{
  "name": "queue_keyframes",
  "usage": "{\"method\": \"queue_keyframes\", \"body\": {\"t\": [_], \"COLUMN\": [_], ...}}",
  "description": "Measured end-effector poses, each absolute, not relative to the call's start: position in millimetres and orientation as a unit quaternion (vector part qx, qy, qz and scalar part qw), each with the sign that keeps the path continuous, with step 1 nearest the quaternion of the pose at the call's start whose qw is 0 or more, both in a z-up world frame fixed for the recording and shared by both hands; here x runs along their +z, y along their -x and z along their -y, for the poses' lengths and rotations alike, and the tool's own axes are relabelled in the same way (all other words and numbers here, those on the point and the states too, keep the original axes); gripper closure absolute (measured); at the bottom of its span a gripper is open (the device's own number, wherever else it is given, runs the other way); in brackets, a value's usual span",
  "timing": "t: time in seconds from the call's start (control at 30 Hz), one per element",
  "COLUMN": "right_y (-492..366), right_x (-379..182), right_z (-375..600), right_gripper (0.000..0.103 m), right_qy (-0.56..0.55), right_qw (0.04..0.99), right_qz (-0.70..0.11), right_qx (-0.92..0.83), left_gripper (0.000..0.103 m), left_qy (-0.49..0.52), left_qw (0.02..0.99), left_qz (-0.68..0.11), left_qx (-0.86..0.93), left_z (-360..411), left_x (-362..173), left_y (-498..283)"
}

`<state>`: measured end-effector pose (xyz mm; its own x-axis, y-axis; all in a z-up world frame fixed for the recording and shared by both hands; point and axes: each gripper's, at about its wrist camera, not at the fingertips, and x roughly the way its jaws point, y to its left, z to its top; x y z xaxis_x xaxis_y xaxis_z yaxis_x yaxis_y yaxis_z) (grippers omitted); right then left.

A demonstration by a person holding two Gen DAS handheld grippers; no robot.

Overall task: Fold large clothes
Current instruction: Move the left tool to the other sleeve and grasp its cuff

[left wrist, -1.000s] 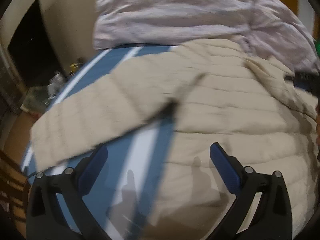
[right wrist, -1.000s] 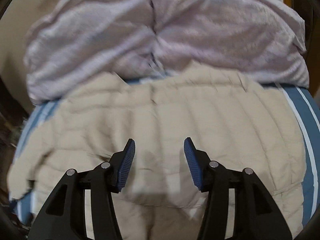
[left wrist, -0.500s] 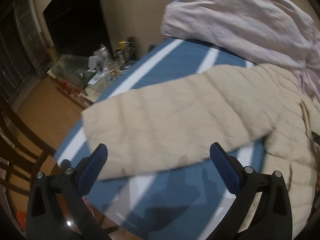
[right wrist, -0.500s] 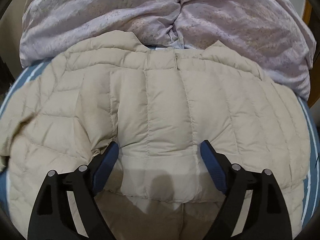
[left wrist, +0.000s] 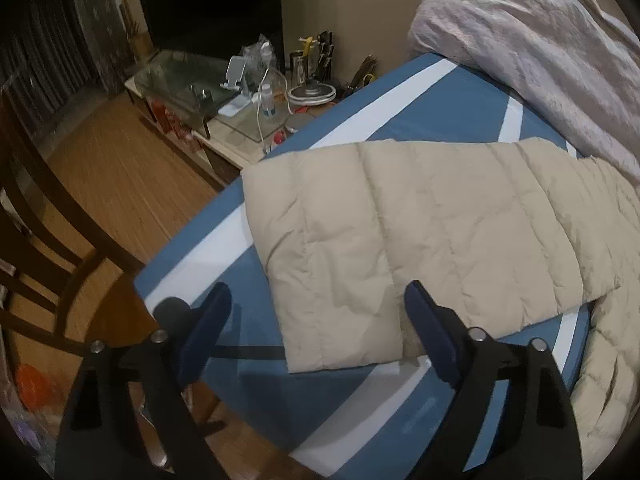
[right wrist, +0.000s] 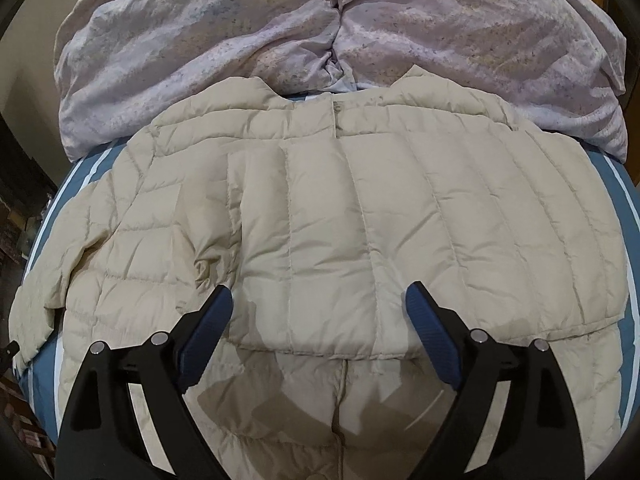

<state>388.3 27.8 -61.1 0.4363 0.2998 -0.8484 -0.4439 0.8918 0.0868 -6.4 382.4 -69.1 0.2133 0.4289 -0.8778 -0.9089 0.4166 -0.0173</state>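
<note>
A puffy cream jacket [right wrist: 360, 216] lies spread flat on a blue cover with white stripes [left wrist: 360, 412], with its collar pointing toward a big heap of crumpled pale purple bedding [right wrist: 280, 32] at the far side, and the collar just touches that heap. One sleeve [right wrist: 400, 240] is folded across the jacket's front, and its end lies just past the right tongs [right wrist: 319, 332]. The right tongs hang over the jacket with their blue pads spread wide; they have just been opening, the sleeve end shows in the gap between them, and they grip nothing. The other sleeve [left wrist: 400, 232] stretches out sideways across the blue cover toward its edge. The left tongs [left wrist: 318, 332] are low over that sleeve's cuff; they have just been closing a little, but they are not clenched, and the cuff sits between the two pads. The right-hand pad looks to be right against the side of the cuff, and the left-hand pad is well apart from it over the bare blue cover. Past the edge of the cover there is a wooden floor [left wrist: 120, 184], a dark wooden chair [left wrist: 40, 264], and a low glass-topped stand [left wrist: 188, 84] crowded with small bottles and cables
</note>
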Motion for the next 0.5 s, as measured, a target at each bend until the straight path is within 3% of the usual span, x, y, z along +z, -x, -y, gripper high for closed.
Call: {"method": "queue_keyframes", "body": {"t": [0.13,0.27,0.43,0.5], "right_y": [-388,-390,-391,-390], "right_x": [-62,-62,-62,-62], "right_z": [-23,-16,-8,-7], "right_gripper": [0.013,0.013,0.013,0.013], "right_qy": [0.076,0.071,0.066,0.067], "right_qw": [0.845,0.845,0.846,0.847], "right_qz": [-0.482,-0.483,-0.482,-0.481], "right_qx": [0.221,0.217,0.216,0.217], "left_gripper": [0.036,0.042,0.067,0.083], "left_qy": [0.307,0.313,0.319,0.326], "left_qw": [0.726,0.724,0.722,0.722], "left_qz": [-0.415,-0.400,-0.384,-0.381], "left_qx": [0.454,0.467,0.479,0.476], "left_z": [-385,-385,-385,-385], "left_x": [-75,-77,-76,-75], "left_y": [8,7,6,5]}}
